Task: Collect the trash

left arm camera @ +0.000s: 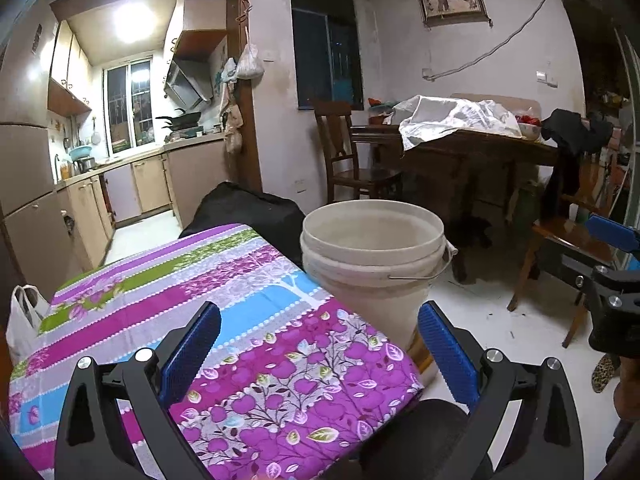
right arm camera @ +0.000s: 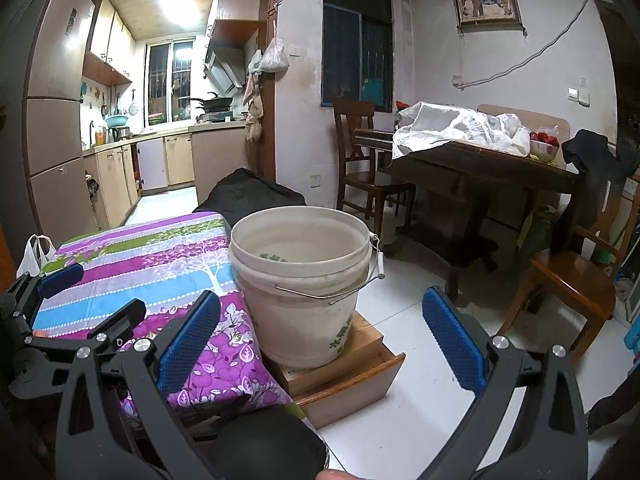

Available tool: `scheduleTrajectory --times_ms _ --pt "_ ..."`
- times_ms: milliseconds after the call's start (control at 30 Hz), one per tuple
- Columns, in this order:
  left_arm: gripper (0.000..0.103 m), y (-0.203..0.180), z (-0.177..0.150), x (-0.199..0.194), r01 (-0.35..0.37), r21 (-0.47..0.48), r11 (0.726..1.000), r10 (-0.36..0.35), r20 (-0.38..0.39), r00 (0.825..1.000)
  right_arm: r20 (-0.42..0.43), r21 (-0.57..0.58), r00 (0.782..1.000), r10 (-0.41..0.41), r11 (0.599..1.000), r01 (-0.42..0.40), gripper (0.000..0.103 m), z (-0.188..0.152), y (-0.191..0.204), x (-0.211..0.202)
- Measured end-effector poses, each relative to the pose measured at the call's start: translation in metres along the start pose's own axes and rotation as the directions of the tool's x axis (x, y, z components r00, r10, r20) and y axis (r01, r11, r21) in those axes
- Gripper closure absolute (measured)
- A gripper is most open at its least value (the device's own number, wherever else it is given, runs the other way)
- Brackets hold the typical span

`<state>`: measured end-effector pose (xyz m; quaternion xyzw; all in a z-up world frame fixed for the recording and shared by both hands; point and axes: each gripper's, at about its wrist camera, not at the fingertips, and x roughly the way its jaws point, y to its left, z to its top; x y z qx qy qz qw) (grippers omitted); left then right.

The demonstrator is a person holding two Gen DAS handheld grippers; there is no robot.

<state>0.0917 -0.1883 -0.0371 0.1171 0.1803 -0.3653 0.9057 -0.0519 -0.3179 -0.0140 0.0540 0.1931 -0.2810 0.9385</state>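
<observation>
Right wrist view: a table under a floral cloth [right arm camera: 132, 256] is seen with a white bucket [right arm camera: 300, 280] stood on a wooden box [right arm camera: 352, 372] at its right-hand edge, judged placed there to receive trash; none is visible on the cloth. The left gripper [left arm camera: 320, 344] and right gripper [right arm camera: 324, 328] are both spread wide, holding and touching nothing.
</observation>
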Motion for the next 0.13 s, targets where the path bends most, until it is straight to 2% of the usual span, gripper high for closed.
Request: scheduleTrajectory --times_ms 133 --pt "0.005 0.0023 0.0014 -0.0017 -0.011 -0.001 1.000 0.011 0.003 1.000 -0.005 -0.003 1.000 0.006 1.000 -0.006 0.005 -0.0015 0.0013 0.0020"
